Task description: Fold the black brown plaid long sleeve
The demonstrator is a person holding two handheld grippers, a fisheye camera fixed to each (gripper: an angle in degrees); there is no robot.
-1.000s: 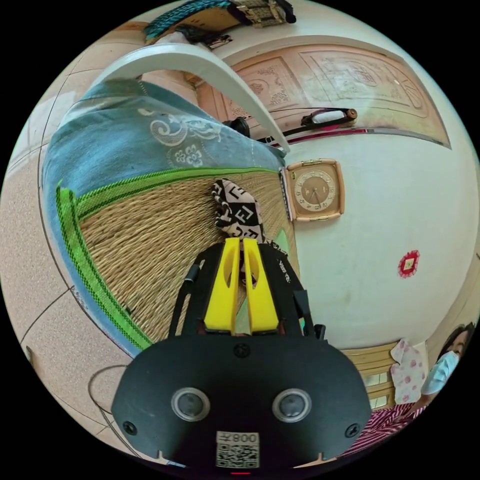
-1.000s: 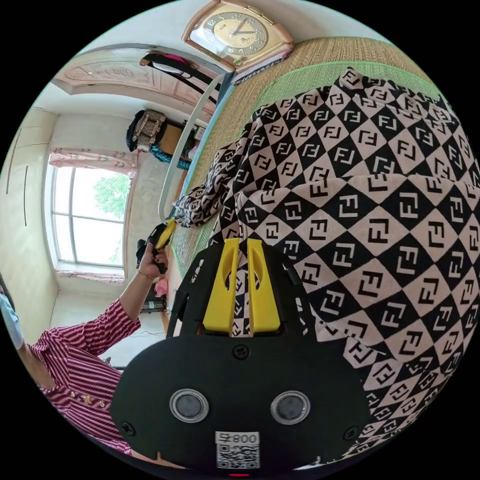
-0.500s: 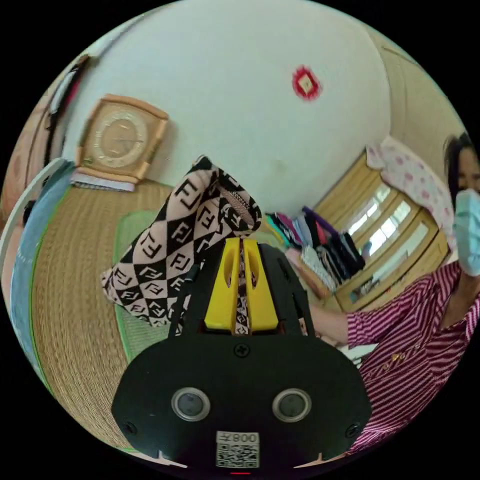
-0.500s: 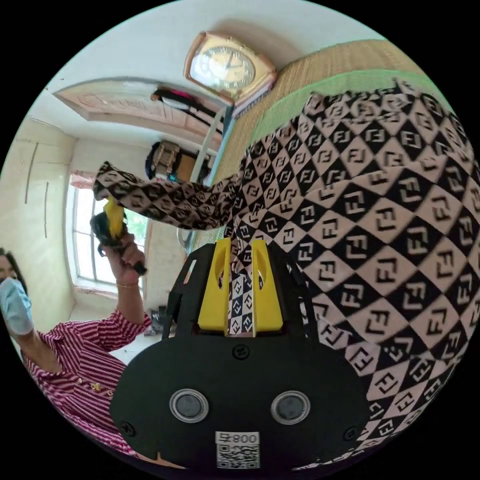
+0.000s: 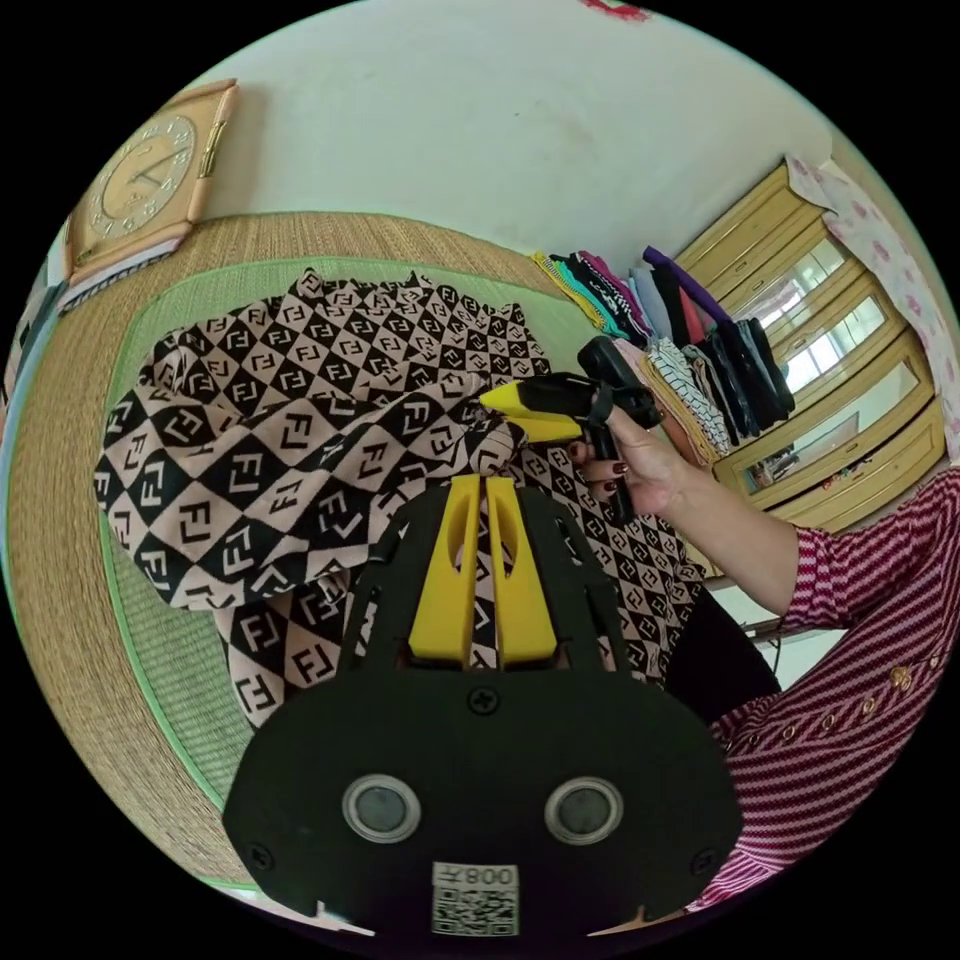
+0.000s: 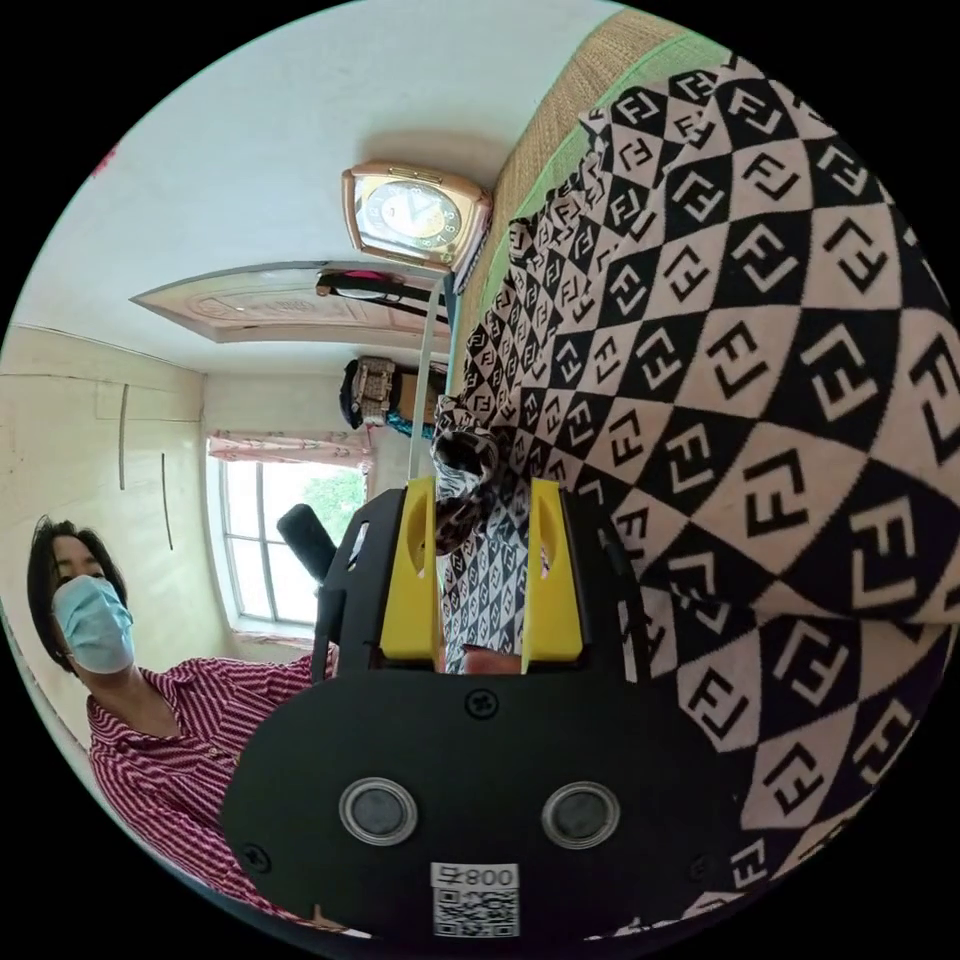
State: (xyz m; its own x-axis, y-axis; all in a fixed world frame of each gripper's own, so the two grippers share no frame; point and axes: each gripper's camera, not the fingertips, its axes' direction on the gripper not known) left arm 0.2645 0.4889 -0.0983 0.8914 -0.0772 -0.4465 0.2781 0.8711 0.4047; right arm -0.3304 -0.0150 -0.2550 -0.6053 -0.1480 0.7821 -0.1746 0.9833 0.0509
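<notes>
The black and tan plaid long sleeve [image 5: 300, 400] lies bunched on a straw mat [image 5: 60, 500] with a green border. In the left gripper view my left gripper [image 5: 483, 482] is low over the garment, its yellow jaws pressed together on a strip of the cloth. Just beyond it a hand holds my right gripper [image 5: 500, 412], whose tips touch a fold of the fabric. In the right gripper view that right gripper [image 6: 483, 487] has its jaws wide apart, with a twisted bit of the garment [image 6: 720, 300] loose between them.
A square clock [image 5: 140, 180] leans against the white wall at the mat's far end. Stacked folded clothes [image 5: 660, 320] sit beside a wooden cabinet [image 5: 840, 400]. The person in a red striped shirt [image 5: 850, 700] stands at the mat's edge. A window [image 6: 280, 540] lies behind.
My left gripper carried the sleeve up and across onto the garment body, ending beside the right gripper. The right gripper's jaws went from shut on the cloth to wide open.
</notes>
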